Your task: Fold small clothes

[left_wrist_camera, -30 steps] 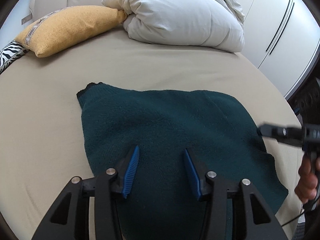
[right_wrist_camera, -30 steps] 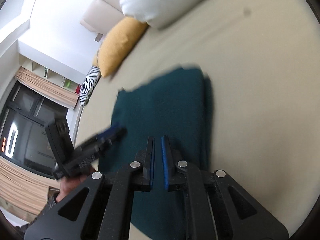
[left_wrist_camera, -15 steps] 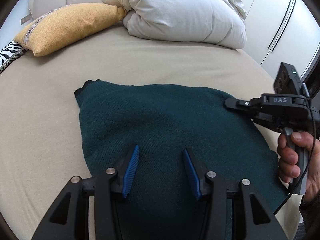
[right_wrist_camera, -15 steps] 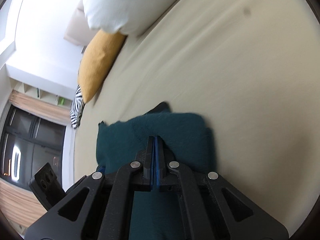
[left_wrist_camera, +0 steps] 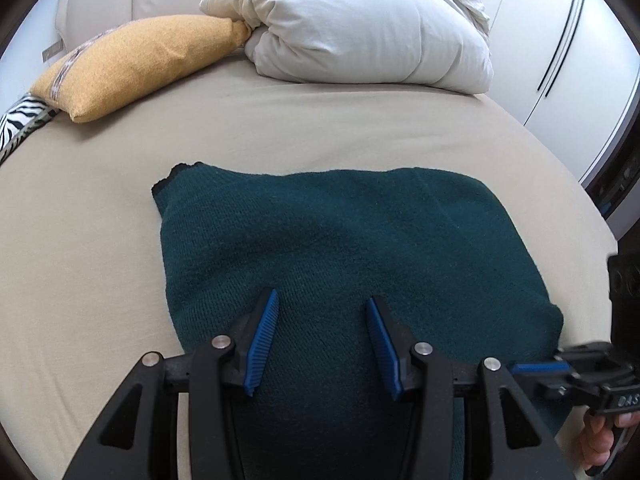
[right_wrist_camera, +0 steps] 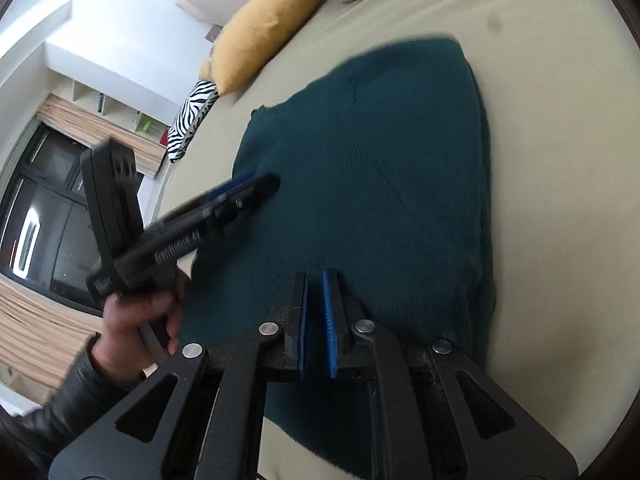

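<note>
A dark green knitted garment (left_wrist_camera: 340, 240) lies folded and spread on the beige bed sheet (left_wrist_camera: 80, 240). My left gripper (left_wrist_camera: 322, 296) hovers over its near middle, open, with nothing between the blue pads. In the right wrist view the same garment (right_wrist_camera: 380, 160) fills the centre, and my left gripper (right_wrist_camera: 260, 180) reaches in from the left, held by a hand (right_wrist_camera: 140, 320). My right gripper (right_wrist_camera: 315, 274) sits over the garment's near edge, its jaws opening by only a narrow slit, with no cloth between them. It also shows low at the right as my right gripper (left_wrist_camera: 520, 368).
A yellow pillow (left_wrist_camera: 140, 64) and a bundled white duvet (left_wrist_camera: 360, 28) lie at the head of the bed. A zebra-striped cushion (left_wrist_camera: 20, 120) is at the far left. White wardrobe doors (left_wrist_camera: 560, 40) stand to the right of the bed.
My right gripper swung out over the garment's right side, then came back down to its near right edge. The garment's right side now lies smoother. My left gripper stayed put.
</note>
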The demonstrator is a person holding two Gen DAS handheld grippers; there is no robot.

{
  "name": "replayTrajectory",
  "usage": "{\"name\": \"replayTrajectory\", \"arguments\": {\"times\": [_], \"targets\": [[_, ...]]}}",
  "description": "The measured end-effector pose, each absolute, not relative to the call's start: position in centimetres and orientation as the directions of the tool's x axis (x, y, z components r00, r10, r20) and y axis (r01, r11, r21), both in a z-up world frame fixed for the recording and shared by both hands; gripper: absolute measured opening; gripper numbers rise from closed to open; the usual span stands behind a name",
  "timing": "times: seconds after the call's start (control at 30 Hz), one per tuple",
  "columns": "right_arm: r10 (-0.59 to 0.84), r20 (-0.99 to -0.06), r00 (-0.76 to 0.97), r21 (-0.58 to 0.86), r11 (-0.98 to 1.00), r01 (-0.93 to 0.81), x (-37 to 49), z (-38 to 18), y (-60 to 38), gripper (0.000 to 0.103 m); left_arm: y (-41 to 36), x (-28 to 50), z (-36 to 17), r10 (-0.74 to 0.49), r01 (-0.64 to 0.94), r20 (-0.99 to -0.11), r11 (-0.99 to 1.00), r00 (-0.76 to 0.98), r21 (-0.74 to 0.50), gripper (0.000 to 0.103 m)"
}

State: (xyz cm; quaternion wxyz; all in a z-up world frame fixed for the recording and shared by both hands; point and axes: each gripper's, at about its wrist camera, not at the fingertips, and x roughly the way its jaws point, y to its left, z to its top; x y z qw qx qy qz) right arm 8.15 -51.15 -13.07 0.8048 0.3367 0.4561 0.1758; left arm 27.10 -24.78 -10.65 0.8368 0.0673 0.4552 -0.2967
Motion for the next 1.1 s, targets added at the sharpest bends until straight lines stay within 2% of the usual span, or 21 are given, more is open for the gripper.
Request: {"name": "replayTrajectory", "arguments": {"times": [0.23,0.33,0.37,0.4,0.43,0.47,0.5,0.63,0.8,1.0,1.1], "targets": [[0.535,-0.637,0.555,0.688,0.720,0.096,3.1,-13.2,-53.1,0.008,-24.3,26.7,-10.3,-0.451,0.562,-0.785,0.811,0.424,-0.163,0.050],[0.469,-0.665,0.582,0.646,0.752,0.131,1.6,-11.7,-54.0,0.010,-22.3,25.4,-8.5,-0.486,0.539,-0.758,0.815,0.434,-0.213,0.049],[0.456,-0.657,0.601,0.644,0.754,0.132,1.3,-11.0,-54.4,0.016,-21.4,24.9,-7.7,-0.492,0.519,-0.746,0.823,0.448,-0.231,0.049],[0.446,-0.640,0.626,0.647,0.752,0.126,1.0,-10.2,-55.0,0.029,-20.2,24.3,-6.9,-0.486,0.481,-0.730,0.842,0.481,-0.244,0.052],[0.432,-0.629,0.647,0.647,0.751,0.128,0.9,-9.7,-55.4,0.040,-19.1,23.7,-6.4,-0.478,0.448,-0.717,0.857,0.508,-0.254,0.061],[0.404,-0.619,0.674,0.643,0.753,0.140,0.9,-9.1,-55.9,0.060,-17.9,23.1,-5.9,-0.486,0.424,-0.696,0.861,0.528,-0.280,0.067],[0.385,-0.614,0.690,0.639,0.755,0.148,1.0,-8.7,-56.8,0.066,-17.3,22.8,-5.7,-0.494,0.415,-0.689,0.860,0.531,-0.297,0.068],[0.430,-0.598,0.676,0.686,0.711,0.154,5.4,-9.0,-57.7,0.066,-16.6,23.2,-7.1,-0.532,0.380,-0.723,0.840,0.440,-0.387,0.070],[0.492,-0.609,0.623,0.725,0.663,0.185,11.0,-11.2,-57.4,0.065,-15.7,25.0,-10.7,-0.624,0.223,-0.724,0.782,0.294,-0.583,0.074],[0.558,-0.613,0.560,0.755,0.622,0.206,15.4,-14.4,-56.5,0.063,-17.5,24.9,-12.7,-0.646,0.215,-0.728,0.763,0.229,-0.609,0.074],[0.550,-0.675,0.492,0.700,0.688,0.190,17.4,-14.4,-54.6,0.056,-17.9,25.2,-12.6,-0.629,0.222,-0.743,0.777,0.229,-0.589,0.071]]}}
